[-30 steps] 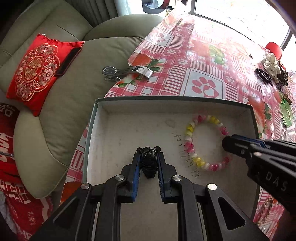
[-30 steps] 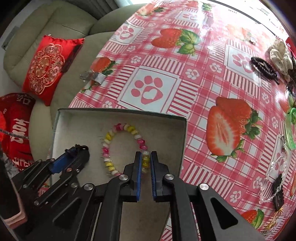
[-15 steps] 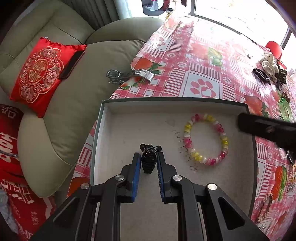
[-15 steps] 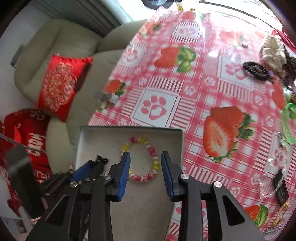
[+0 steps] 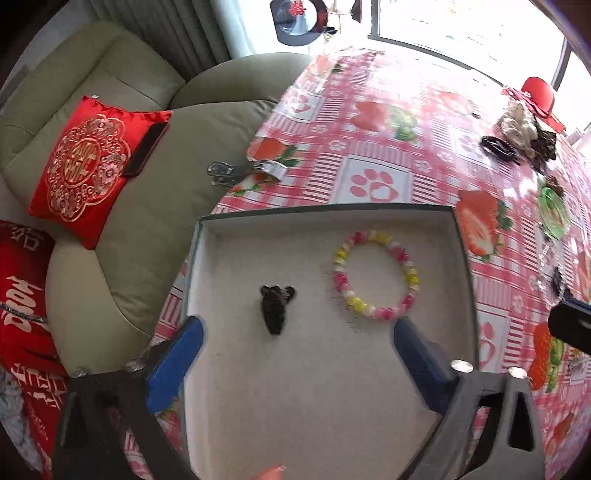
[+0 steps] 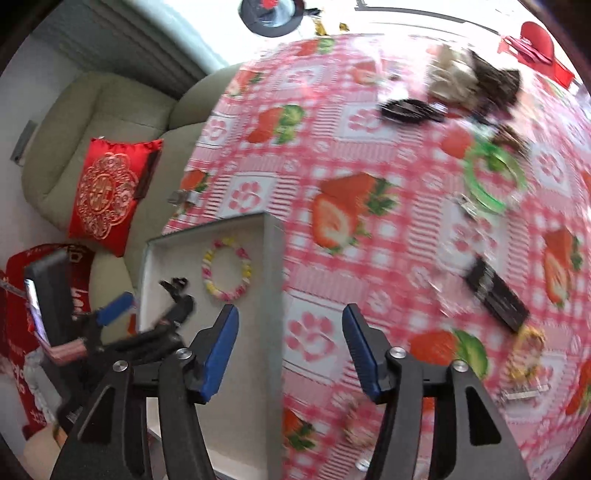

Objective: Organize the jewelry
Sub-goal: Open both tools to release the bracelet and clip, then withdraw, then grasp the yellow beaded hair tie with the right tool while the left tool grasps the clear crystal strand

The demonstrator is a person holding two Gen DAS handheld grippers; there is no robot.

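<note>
Lying released, black clip (image 5: 274,309); fingers (image 5: 177,363) opened.

Black clip (image 5: 274,309) beside beaded bracelet (image 5: 376,274), boxed (image 5: 325,213)

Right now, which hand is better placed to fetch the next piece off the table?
Right. The right gripper hangs open over the tablecloth nearer the loose pieces, like the green bangle; the left gripper is over the box.

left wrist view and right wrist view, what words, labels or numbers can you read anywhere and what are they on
"hood": white letters, turned sideways, on the red fabric at the left edge, only partly in view.
Gold emblem on the red cushion: ornamental, not readable as text.
Handwritten marks on the floor of the box, beside the bead bracelet: too small to read.
Red mark on the dark round object at the top: too small to read.
</note>
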